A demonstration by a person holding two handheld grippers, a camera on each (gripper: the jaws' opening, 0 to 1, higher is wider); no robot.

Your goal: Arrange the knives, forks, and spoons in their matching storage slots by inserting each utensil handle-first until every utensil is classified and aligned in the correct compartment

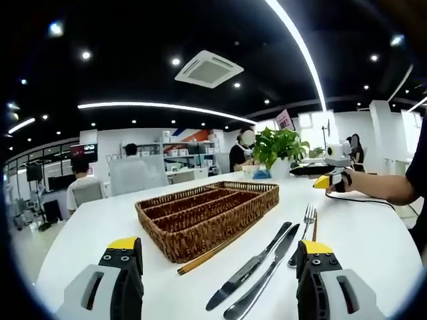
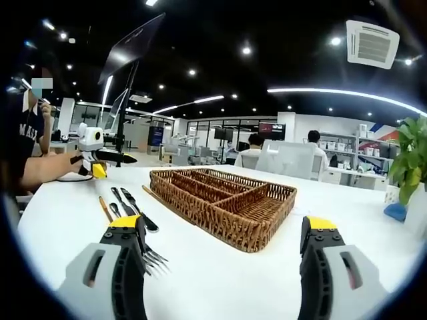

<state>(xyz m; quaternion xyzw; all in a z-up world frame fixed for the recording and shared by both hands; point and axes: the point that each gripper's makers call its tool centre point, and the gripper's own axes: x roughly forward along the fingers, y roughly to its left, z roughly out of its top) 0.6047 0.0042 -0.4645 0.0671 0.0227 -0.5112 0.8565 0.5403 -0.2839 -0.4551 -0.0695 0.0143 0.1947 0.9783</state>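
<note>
On the white table [image 1: 373, 233] we see the left gripper [image 1: 220, 280] with its jaws wide apart, holding nothing and touching nothing. The right gripper [image 2: 223, 267] is likewise spread and empty. Between and beyond them sits the wicker tray [image 1: 207, 217], its long compartments bare as far as we can tell. Two knives [image 1: 257, 270] lie just right of the tray in the left gripper view, a fork [image 1: 308, 217] beside them, and a brown stick [image 1: 207, 257] rests against the tray's near edge.

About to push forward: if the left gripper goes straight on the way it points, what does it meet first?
Probably the near corner of the wicker tray, dead ahead of the left gripper. The knives lie slightly right of that line; depth is uncertain.
</note>
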